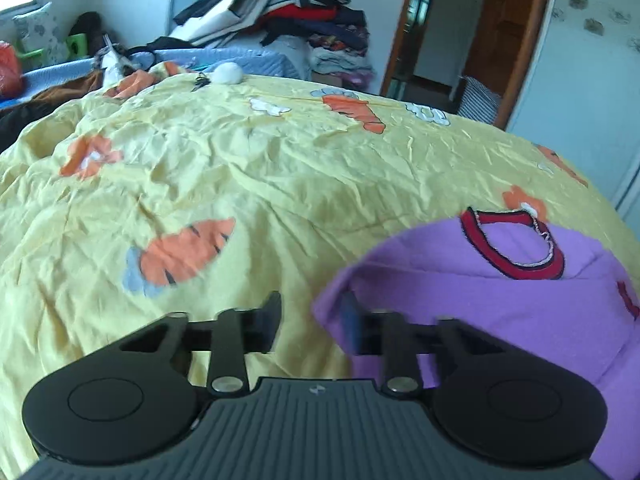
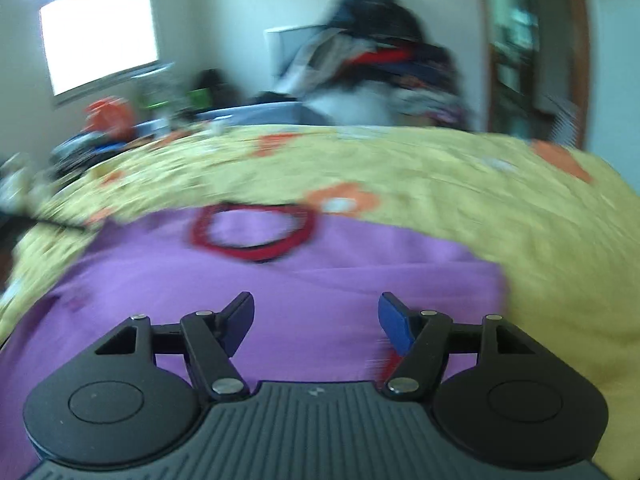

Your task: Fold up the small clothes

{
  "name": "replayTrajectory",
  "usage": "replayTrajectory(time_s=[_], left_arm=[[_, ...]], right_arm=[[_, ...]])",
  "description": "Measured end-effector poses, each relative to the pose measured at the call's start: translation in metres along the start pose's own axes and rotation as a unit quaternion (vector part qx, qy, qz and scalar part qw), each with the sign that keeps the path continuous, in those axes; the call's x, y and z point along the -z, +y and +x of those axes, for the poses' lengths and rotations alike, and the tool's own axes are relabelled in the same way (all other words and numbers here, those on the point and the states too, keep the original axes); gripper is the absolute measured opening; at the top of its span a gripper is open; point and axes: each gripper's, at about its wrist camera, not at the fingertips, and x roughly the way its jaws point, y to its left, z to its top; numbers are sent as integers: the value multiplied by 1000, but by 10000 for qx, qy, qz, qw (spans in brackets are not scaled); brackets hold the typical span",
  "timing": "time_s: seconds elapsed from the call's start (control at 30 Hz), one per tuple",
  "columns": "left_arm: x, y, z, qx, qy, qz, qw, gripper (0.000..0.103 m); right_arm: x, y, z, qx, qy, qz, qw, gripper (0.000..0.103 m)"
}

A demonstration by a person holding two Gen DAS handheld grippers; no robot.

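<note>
Folding step appears underway: purple top (image 2: 280,280) w/ red neckline (image 2: 252,232) lies flat on yellow carrot-print bedspread (image 1: 240,184), neckline at 12 o'clock. Left gripper (image 1: 316,324) spread, side fold over its 3 o'clock finger, not pinched. Right gripper (image 2: 316,320) spread, angled down over top, empty. Next, probably: pinch edge

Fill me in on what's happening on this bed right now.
A person with a gripper in each hand is folding a small purple top with a red neckline, laid on a yellow carrot-print quilt. The left gripper sits at the top's folded-over left edge, its jaws apart. The right gripper is open above the top's body, gripping nothing. The right view is blurred.
</note>
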Motion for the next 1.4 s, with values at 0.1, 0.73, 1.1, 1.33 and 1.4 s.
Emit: replayTrajectory(time_s=[0.1,0.73,1.1,1.33,1.4], left_arm=[[-6,10,5,154,152,286,9994,25],[-25,10,49,921,1073,1782,9738,4],[-25,-5,51,771,1400,3207,9336,6],[-37,32,53,-607,1336,2947,9443,4],[-42,34,34,-411,1124,2519,9603,1]], right_arm=[[0,53,7,-424,-71,-773,9961,68],[-43,244,148,-2233,545,-2692,9353,4],[-62,187,130,-3370,538,-1221,9320,3],[-46,222,128,-3503,1182,-1883,9099,10],[-52,207,121,-3352,1006,-1577,9234,10]])
